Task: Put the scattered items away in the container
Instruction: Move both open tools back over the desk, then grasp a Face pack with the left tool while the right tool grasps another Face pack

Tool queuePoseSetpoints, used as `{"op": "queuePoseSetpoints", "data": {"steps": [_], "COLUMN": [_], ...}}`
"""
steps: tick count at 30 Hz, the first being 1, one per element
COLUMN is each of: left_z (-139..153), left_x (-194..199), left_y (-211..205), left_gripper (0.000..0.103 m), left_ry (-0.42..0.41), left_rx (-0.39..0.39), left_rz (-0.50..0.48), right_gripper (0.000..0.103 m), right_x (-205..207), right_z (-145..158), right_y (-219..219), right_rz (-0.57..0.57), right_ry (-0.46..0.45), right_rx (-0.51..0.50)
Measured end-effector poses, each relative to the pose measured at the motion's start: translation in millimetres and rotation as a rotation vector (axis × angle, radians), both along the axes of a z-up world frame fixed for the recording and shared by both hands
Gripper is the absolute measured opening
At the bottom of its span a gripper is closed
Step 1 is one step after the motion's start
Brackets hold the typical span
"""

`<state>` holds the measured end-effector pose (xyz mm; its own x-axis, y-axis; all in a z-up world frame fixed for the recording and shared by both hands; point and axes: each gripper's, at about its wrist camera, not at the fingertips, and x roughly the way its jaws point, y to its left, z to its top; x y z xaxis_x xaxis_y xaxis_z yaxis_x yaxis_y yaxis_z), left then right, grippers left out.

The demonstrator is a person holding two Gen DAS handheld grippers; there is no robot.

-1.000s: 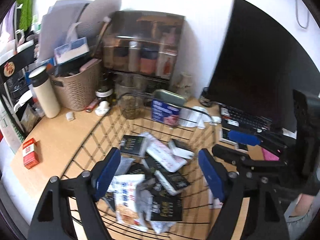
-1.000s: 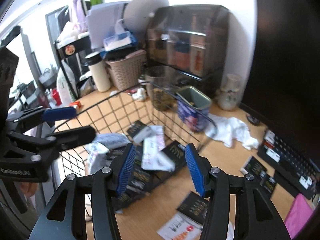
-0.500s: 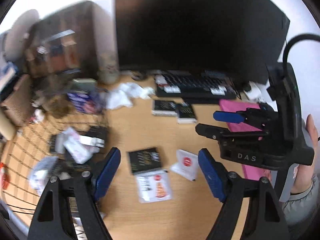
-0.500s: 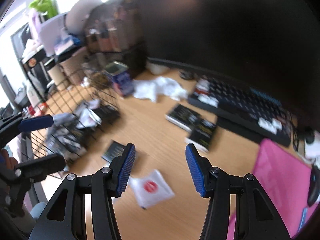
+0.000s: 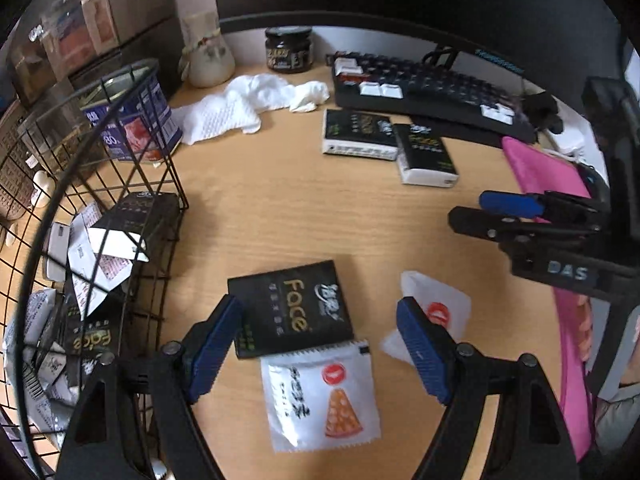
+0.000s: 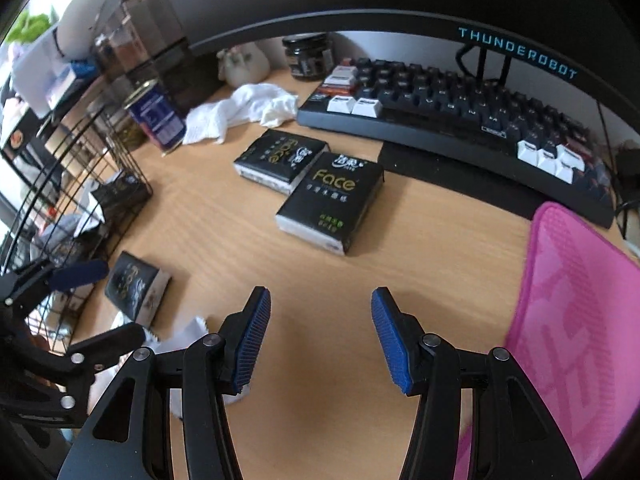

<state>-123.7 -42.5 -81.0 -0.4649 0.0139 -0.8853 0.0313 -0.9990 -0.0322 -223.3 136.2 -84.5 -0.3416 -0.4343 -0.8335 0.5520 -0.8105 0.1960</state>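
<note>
Left wrist view: wire basket [image 5: 100, 184] is seen far left of the fingers, already stuffed w/ black packs and white sachets. Left gripper [image 5: 320, 344] is held wide open, nothing gripped. Black "Face" tissue pack [image 5: 292, 308] is framed between the pads, nearer the left pad [image 5: 212, 350], flat on the desk [image 5: 280, 208]. White sachet w/ orange print [image 5: 324, 396] is lying just below that pack, touching its edge. A second white sachet [image 5: 440, 312] is partly hidden behind the right pad. Two more black packs [image 5: 384, 144] are seen ahead, by the keyboard [image 5: 432, 92].

Right wrist view: right gripper [image 6: 320, 332] is held partly open, empty, only bare desk between the pads. Pink mat [image 6: 580, 340] is sitting right of the fingers. Contact w/ any item: none seen.
</note>
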Motion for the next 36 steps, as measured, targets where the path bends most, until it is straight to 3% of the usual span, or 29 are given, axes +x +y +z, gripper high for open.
{"op": "queuePoseSetpoints", "data": {"steps": [3,12,14,16,25,28,36], "left_z": [-3.2,-7.1,-16.3,-16.8,-15.9,-13.8,-13.4], "left_x": [-1.5,-1.6,-5.3,-5.4,-10.7,-11.2,-28.6], "left_y": [1.0,5.4,5.3,8.0,24.4,21.6,17.5], "left_gripper": [0.082,0.082,0.082,0.086,0.085,0.069,0.069], "left_ry": [0.005,-0.003,-0.041,-0.022,-0.033,-0.029,-0.027], "left_rx": [-0.040,-0.062,0.006,0.053,0.055,0.007,0.013], "left_rz": [0.008,0.011,-0.001,-0.014,-0.043,-0.038,-0.032], "right_gripper": [0.053,0.056,0.056,0.056,0.056,0.056,0.060], "right_x": [0.6,2.8,3.2,4.3,5.2,0.1,-20.2], "right_z": [-0.9,-1.3,-1.1,-0.8,0.2,-0.5,7.7], "right_y": [-1.5,-3.4,-2.7,-2.1,4.8,5.1,-20.8], "right_rz": [0.005,0.008,0.009,0.010,-0.007,-0.026,-0.077], "right_ry": [-0.004,0.007,0.002,-0.005,-0.003,-0.009,0.034], "right_rx": [-0.008,-0.015,-0.020,-0.026,-0.038,-0.055,-0.033]}}
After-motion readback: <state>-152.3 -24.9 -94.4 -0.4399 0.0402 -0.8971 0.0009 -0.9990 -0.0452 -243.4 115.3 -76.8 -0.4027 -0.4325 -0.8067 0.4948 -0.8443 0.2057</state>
